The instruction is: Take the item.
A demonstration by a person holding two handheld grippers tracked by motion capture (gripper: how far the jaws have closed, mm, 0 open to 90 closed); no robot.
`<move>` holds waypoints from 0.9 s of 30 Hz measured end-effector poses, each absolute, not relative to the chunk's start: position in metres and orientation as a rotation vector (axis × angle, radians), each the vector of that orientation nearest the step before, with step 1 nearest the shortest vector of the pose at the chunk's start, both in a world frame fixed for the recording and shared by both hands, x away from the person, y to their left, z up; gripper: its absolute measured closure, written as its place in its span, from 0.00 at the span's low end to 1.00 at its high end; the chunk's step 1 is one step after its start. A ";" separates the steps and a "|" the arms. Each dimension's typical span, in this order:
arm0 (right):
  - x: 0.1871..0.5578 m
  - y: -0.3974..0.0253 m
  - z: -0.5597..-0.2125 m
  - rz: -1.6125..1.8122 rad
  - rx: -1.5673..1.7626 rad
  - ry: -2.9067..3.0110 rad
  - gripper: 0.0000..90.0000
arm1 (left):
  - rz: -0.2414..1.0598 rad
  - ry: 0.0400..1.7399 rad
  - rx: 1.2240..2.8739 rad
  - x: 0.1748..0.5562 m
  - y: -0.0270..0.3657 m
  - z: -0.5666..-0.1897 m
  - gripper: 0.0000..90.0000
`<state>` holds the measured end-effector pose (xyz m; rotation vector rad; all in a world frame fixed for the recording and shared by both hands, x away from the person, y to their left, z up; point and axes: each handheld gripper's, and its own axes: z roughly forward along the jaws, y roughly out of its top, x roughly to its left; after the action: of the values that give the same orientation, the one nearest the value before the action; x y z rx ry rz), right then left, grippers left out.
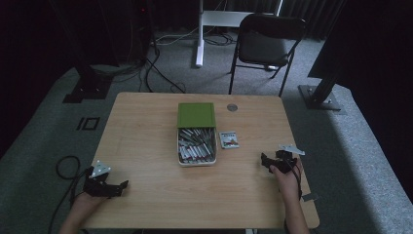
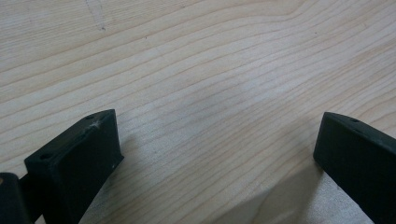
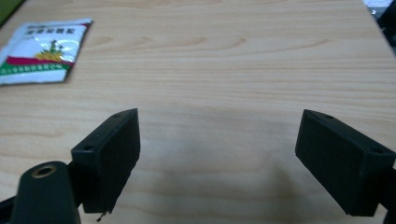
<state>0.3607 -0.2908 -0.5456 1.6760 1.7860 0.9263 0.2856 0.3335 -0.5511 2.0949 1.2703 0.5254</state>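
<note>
Wooden table (image 1: 146,146) between wide-jawed grippers

A small white sachet (image 1: 229,140) with a red-and-green printed label lies flat on the table. It sits just right of the open box (image 1: 197,146), apart from it.

Lab: dark curtains (image 1: 97,19), floor cables (image 1: 160,73).

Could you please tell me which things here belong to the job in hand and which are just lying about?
Job in hand:
- open box of sachets
- its green lid
- loose sachet
- left claw, open
- right claw, open

Lying about:
- folding chair
- round grommet in the table
</note>
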 end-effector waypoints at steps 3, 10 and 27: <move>0.355 -0.294 -0.545 0.904 1.678 1.774 0.16 | 0.525 1.271 2.094 0.286 0.333 -0.551 0.02; 0.341 -0.300 -0.549 0.861 1.702 1.755 0.16 | 0.525 1.271 2.094 0.286 0.333 -0.551 0.02; 0.307 -0.315 -0.551 0.785 1.702 1.764 0.16 | 0.527 1.269 2.095 0.286 0.334 -0.551 0.02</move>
<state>0.3074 -0.3154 -0.5513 1.7023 1.7645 0.7851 0.2856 0.3336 -0.5511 2.0951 1.2693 0.5267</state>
